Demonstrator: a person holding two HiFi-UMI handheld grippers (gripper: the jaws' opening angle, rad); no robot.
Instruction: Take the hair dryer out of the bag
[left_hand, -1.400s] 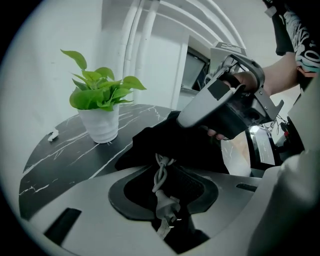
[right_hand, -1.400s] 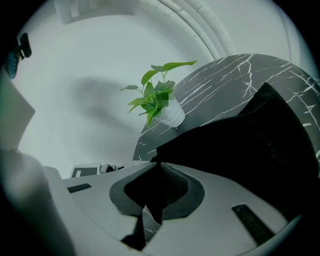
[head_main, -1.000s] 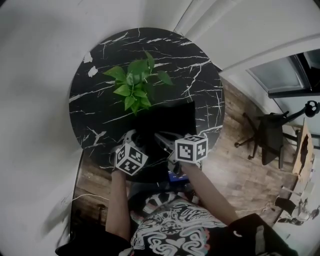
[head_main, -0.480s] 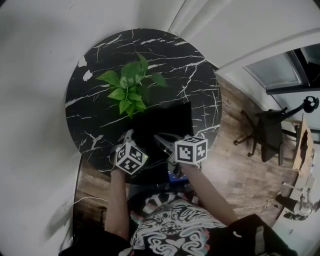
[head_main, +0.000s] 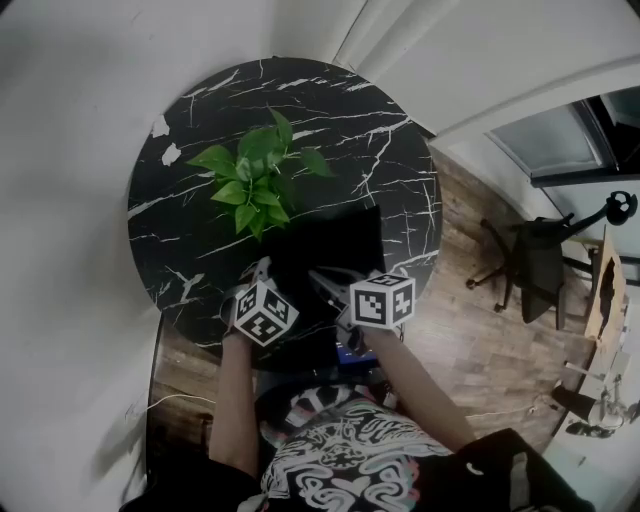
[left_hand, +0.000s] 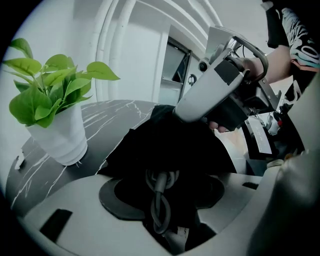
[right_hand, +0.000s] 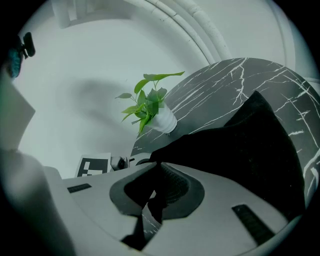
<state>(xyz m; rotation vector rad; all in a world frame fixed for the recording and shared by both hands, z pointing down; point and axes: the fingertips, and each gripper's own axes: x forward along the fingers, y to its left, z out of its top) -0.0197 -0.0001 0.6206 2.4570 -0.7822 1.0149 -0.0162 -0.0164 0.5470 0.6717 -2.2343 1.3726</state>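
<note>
A black bag (head_main: 335, 245) lies on the round black marble table (head_main: 390, 130), near its front edge. My right gripper (head_main: 320, 277) is shut on the bag's edge, and the black fabric (right_hand: 240, 145) shows pinched between its jaws (right_hand: 154, 194). My left gripper (head_main: 262, 274) is at the bag's left side. Its jaws have just been opening and now stand wide (left_hand: 160, 197). A twisted grey cord (left_hand: 159, 202) pokes out of the bag's mouth (left_hand: 165, 145) between them, with no pad pressing on it. The hair dryer's body is hidden in the bag.
A green plant in a white pot (head_main: 255, 180) stands on the table just behind the bag's left part (left_hand: 55, 105). Wooden floor and an office chair (head_main: 535, 270) are off to the right. A white wall curves behind the table.
The left gripper's marker cube has turned a little. The right gripper and the bag have kept still.
</note>
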